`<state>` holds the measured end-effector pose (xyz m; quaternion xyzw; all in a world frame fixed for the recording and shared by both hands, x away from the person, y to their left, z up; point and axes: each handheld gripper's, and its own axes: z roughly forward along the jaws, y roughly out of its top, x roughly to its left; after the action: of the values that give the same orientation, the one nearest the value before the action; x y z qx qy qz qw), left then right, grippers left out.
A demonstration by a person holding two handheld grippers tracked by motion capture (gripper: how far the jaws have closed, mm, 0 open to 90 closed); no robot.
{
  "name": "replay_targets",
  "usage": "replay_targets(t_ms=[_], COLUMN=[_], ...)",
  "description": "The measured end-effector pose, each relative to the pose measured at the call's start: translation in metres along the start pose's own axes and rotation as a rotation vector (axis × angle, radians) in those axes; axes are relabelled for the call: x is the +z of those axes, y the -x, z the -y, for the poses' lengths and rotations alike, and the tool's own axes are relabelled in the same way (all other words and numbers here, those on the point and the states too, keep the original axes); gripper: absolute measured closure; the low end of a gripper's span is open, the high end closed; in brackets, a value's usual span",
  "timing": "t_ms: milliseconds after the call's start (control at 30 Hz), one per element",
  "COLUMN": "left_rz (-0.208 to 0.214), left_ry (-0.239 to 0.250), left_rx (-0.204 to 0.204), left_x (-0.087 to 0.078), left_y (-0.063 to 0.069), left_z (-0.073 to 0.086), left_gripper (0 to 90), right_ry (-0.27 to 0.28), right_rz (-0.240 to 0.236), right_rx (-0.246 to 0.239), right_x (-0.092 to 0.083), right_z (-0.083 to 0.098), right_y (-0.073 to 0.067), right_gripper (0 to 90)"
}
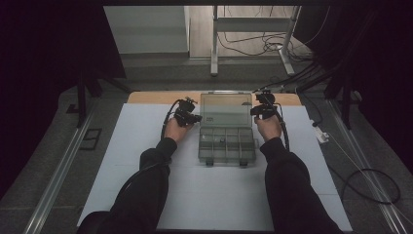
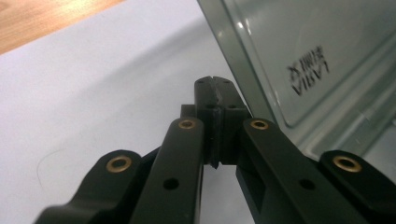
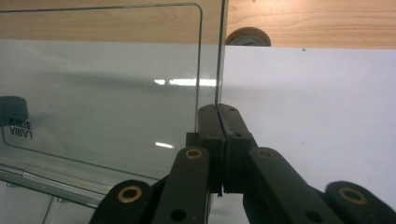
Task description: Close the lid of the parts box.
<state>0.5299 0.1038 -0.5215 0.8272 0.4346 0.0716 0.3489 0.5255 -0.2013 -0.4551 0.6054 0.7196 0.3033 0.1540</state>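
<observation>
Box [image 1: 227,145] with its clear lid [image 1: 226,109] raised: light, stiff, slippery plastic; take the lid's side edges. Left gripper [image 1: 193,118] and right gripper [image 1: 256,111] are both closed, empty.

A clear, grey-tinted box [image 1: 227,145] is showing dark lettering on its lid [image 1: 226,109]. Under the box, a white sheet [image 1: 146,126] is lying, and behind the box a tan wooden strip [image 1: 156,97] is showing. Both grippers, left [image 1: 197,118] and right [image 1: 253,111], are showing black with brass rivets. Black sleeves [image 1: 146,185] are flanking the box.
</observation>
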Motion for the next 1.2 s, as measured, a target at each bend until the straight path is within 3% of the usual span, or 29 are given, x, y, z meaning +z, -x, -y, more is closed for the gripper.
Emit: replay_targets(t_ms=[200,367,533,967,1200], left_rz=[-0.005,-0.001,0.006,0.058,0.080], left_ry=[0.015,0.057,0.084,0.120,0.140], left_rx=[-0.005,-0.013,0.004,0.030,0.039], left_x=[0.001,-0.002,-0.009,-0.025,-0.032], left_y=[-0.003,-0.005,-0.005,-0.003,0.001], left_z=[-0.006,-0.015,-0.020,-0.016,-0.013], left_gripper=[89.0,89.0,89.0,89.0,89.0], right_ry=[0.017,0.039,0.058,0.095,0.102], right_rz=[-0.002,0.006,0.014,0.027,0.009], right_rx=[-0.010,-0.029,-0.038,-0.088,-0.106], right_x=[-0.003,-0.008,-0.011,-0.022,-0.031], right_z=[0.003,0.008,0.013,0.019,0.023], right_y=[-0.003,-0.005,-0.005,-0.012,-0.011], right_gripper=[88.3,88.3,88.1,87.7,85.3])
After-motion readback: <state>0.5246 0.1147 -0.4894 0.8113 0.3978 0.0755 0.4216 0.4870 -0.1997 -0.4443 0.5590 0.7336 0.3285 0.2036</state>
